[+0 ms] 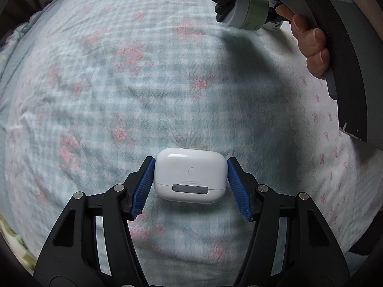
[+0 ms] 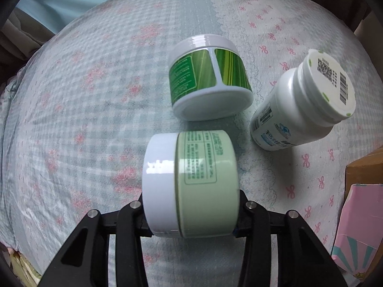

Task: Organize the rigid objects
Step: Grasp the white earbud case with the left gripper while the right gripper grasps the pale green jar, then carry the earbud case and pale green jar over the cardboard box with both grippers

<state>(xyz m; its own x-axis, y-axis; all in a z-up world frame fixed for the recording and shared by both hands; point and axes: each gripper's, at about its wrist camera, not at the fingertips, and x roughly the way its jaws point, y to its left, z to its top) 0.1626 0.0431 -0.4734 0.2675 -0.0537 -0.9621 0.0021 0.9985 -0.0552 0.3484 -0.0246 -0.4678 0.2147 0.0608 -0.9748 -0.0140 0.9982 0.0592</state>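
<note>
A white earbud case [image 1: 190, 177] sits between the blue pads of my left gripper [image 1: 190, 160], which press on its two sides just above the checked bedspread [image 1: 107, 91]. In the right wrist view my right gripper [image 2: 191, 212] is shut on a pale green jar with a white lid [image 2: 191, 179], held on its side; its fingertips are hidden behind the jar. The left wrist view shows that same jar [image 1: 251, 12] and the right gripper [image 1: 241, 9] at the top right, with a person's hand [image 1: 311, 47] on the handle.
A dark green jar [image 2: 208, 76] lies on its side on the bedspread [image 2: 71, 119], just beyond the held jar. A white pill bottle [image 2: 299, 110] leans to its right. A cardboard box [image 2: 366, 167] and a pink carton [image 2: 356, 227] sit at the right edge.
</note>
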